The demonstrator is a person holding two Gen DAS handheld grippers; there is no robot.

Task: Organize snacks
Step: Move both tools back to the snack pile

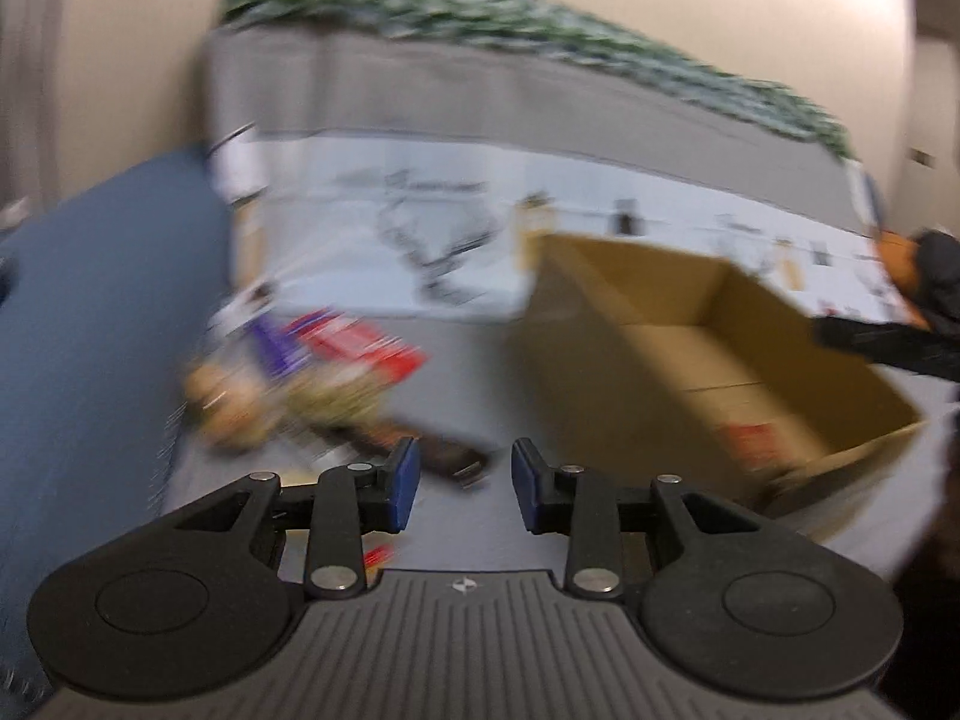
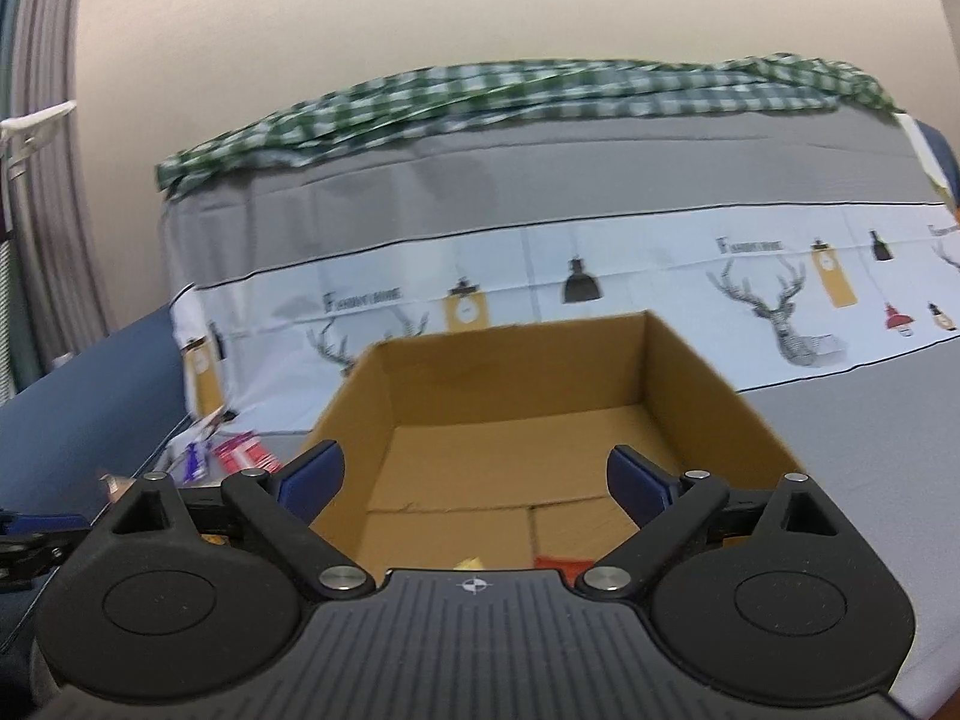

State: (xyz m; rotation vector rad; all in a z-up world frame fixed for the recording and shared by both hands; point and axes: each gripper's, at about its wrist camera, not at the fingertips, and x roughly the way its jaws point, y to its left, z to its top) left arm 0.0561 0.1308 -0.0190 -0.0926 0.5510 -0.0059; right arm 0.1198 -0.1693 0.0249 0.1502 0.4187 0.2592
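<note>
An open cardboard box (image 1: 690, 360) (image 2: 510, 420) stands on the grey cover. A red packet (image 1: 750, 444) (image 2: 561, 564) lies on its floor at the near end. Left of the box is a blurred pile of snacks: a red pack (image 1: 360, 348), a purple pack (image 1: 276, 342), tan bags (image 1: 228, 402) and a dark bar (image 1: 444, 456). My left gripper (image 1: 465, 483) is open just short of the dark bar, with nothing between its blue pads. My right gripper (image 2: 474, 480) stands wide open over the box's near end, holding nothing.
A blue cushion (image 1: 90, 330) (image 2: 78, 420) borders the snack pile on the left. Behind the box runs a white cloth printed with deer and lamps (image 2: 660, 276), with a green checked cloth (image 2: 480, 96) along the top. Bare grey cover (image 2: 870, 420) lies right of the box.
</note>
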